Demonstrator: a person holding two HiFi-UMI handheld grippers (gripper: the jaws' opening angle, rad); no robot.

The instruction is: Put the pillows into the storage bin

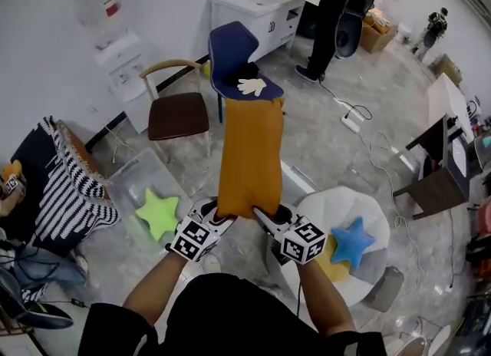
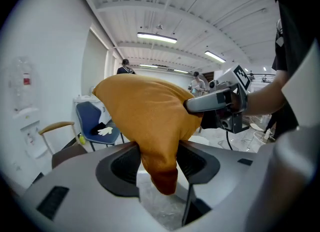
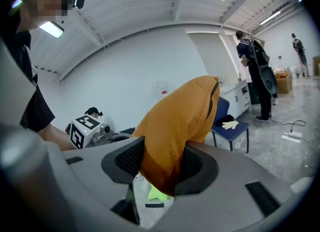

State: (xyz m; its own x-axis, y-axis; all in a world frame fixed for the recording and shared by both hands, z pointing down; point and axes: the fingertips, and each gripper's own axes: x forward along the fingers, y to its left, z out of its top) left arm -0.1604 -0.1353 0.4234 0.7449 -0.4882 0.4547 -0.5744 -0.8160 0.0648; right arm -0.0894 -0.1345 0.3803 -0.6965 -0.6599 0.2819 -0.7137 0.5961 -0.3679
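Our left gripper (image 2: 157, 162) is clamped on one near corner of the orange pillow (image 1: 251, 155), the cloth bunched between its pads and a tip poking out below. Our right gripper (image 3: 161, 165) pinches the other near corner the same way. The two sit side by side in front of us, and the pillow reaches away from them, held clear of the floor.

It is a long, plump rectangle of plain orange-brown fabric (a dark seam or zip line shows along one edge in the right gripper view).

Low on the left, the clear storage bin (image 1: 126, 174) stands on the floor with a green star pillow (image 1: 157, 213) in it. On the right, a blue star pillow (image 1: 351, 243) lies on a white round surface (image 1: 341, 201), on top of something yellow we cannot identify.

Farther off, the pillow's far end covers the front of a blue chair (image 1: 232, 46), which carries a white glove (image 1: 252, 85). A brown chair (image 1: 178, 114) stands to its left.
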